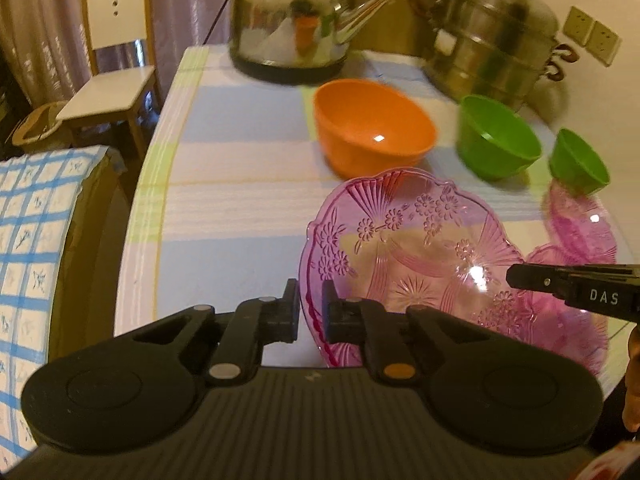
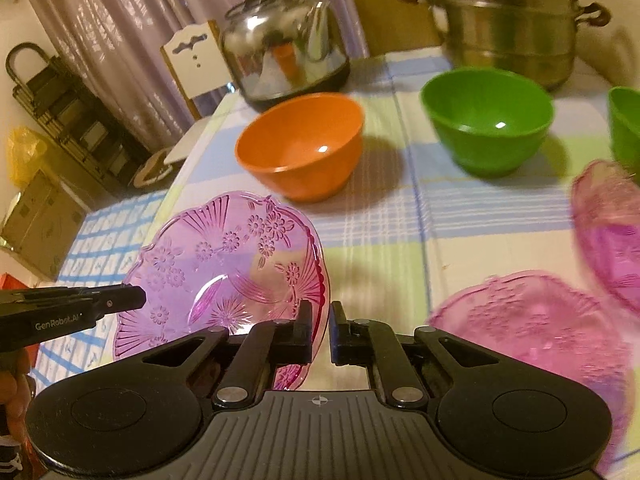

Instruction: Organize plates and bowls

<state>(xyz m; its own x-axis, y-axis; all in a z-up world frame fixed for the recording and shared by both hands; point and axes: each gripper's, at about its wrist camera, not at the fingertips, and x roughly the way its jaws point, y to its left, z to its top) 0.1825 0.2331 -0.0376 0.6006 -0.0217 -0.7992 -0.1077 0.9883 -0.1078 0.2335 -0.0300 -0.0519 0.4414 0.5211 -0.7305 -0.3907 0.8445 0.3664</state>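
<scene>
Setting: a home dining area. The counter (image 1: 240,216) carries a checked pastel cloth. At its far end stand a polished steel kettle (image 1: 292,20) and a tiered steel steamer pot (image 1: 492,44). Beyond the kettle: a white wooden chair (image 1: 116,60) and sheer curtains (image 2: 132,32).

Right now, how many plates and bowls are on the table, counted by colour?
Pink plates: 3 (held plate, second plate, third plate)
Orange bowls: 1 (orange bowl)
Green bowls: 2 (large green bowl, small green bowl)
Total: 6

Bowls (image 2: 300,148) ahead; bare cloth (image 1: 240,216) left
</scene>
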